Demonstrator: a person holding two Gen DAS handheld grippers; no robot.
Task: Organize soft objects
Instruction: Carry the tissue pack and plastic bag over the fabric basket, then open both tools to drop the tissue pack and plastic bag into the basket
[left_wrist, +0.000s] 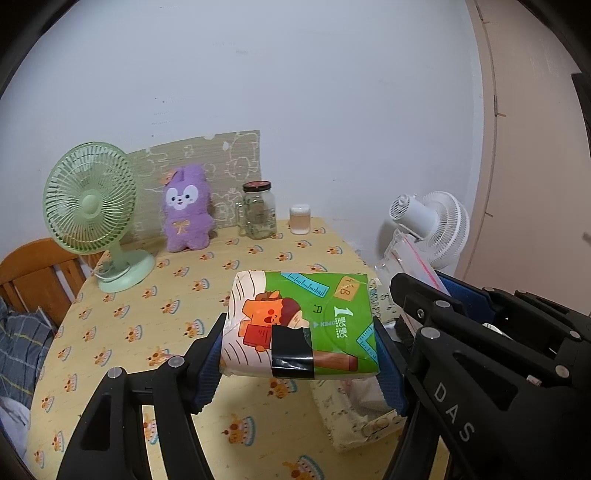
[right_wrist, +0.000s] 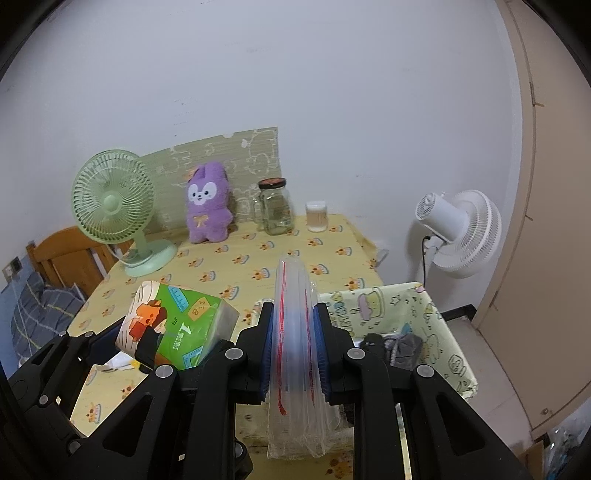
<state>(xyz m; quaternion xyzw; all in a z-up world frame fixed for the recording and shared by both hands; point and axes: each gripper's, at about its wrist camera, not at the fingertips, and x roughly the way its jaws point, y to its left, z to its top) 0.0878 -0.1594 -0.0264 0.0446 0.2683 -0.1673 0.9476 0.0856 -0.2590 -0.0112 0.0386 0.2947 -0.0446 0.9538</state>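
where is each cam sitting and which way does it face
Left wrist: on the left gripper, facing the back wall over the table; its fingers clamp a tissue pack, the right gripper's body at right.
Right wrist: on the right gripper, facing likewise; its fingers pinch a zip bag.
Shared: tissue pack, purple plush, green fan.

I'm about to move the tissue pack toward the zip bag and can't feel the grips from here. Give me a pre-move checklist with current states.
1. Left gripper clamped on the tissue pack: ok, pads on both sides.
2. Pack off the table: ok, held above the cloth.
3. Right gripper holding the zip bag: ok, pinched upright.
4. Bag mouth open: cannot tell.
5. Fabric bin within view beside the bag: ok, dark items already inside.
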